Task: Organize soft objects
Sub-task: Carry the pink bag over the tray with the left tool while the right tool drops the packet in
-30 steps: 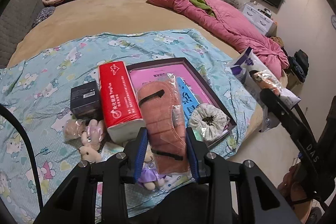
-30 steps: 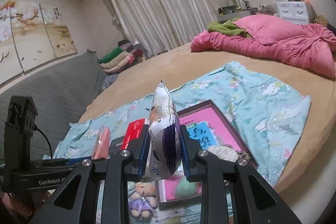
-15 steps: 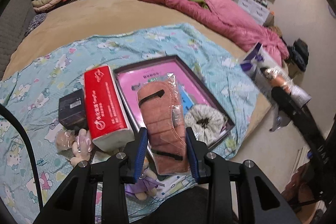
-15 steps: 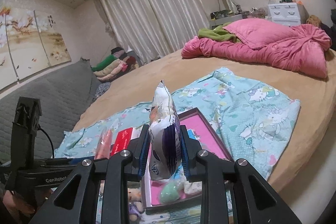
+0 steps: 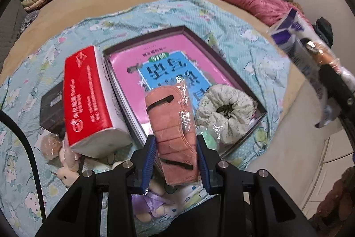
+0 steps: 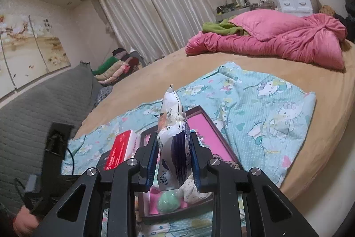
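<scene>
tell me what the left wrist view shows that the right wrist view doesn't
Only the left wrist view shows the left hand-held gripper shut on a salmon-pink fabric piece in clear plastic wrap, and small plush toys beside the tissues.

Only the right wrist view shows the right hand-held gripper shut on a white and purple plastic packet, plus cream curtains.

Both show the dark-rimmed pink tray and red tissue pack.

Glossy clear plastic wrap (image 5: 185, 101) over matt pink cloth pad (image 5: 175, 137); shiny crinkled packet (image 6: 174, 139)
</scene>
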A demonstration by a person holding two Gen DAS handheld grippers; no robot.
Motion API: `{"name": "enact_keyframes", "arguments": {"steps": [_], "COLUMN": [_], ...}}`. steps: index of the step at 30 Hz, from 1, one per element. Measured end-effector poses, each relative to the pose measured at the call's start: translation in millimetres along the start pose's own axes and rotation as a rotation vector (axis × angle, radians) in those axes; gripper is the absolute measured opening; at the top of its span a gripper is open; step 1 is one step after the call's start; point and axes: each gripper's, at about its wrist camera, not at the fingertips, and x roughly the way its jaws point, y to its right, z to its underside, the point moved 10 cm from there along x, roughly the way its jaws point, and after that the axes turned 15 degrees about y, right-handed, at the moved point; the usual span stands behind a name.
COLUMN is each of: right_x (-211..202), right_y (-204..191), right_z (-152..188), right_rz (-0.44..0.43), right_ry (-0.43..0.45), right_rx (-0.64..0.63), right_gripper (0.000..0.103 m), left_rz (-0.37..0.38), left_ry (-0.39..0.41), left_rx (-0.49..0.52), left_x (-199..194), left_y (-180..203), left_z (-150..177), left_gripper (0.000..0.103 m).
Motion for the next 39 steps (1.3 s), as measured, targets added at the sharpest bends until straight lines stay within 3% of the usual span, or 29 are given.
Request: {"name": "enact_keyframes", "arguments": {"steps": [16,30,39], "right_x": [16.7,26.7,51.5], "right_y": [5.0,2.1,4.5], "right_z": [19.3,33.1,63.5], "right_rz": [-0.009,-0.045,-0.054], "right_ry": [-0.041,-0.071,-0.180], "right_rx": [0.021,0.013,0.029], "right_gripper": [0.027,0.027,0.027], "left_rz": [0.004,0.015,0.027], "left_ry": [-0.077,-0.071,-0.062], "left_rx": [0.002,0.008,-0.009], "left_x": [29.9,38.7,40.6], "left_y": [3.9,10.0,7.4], "left_z": [25.9,31.9,33.5], "left_gripper": [0.036,0.036,0.036]}}
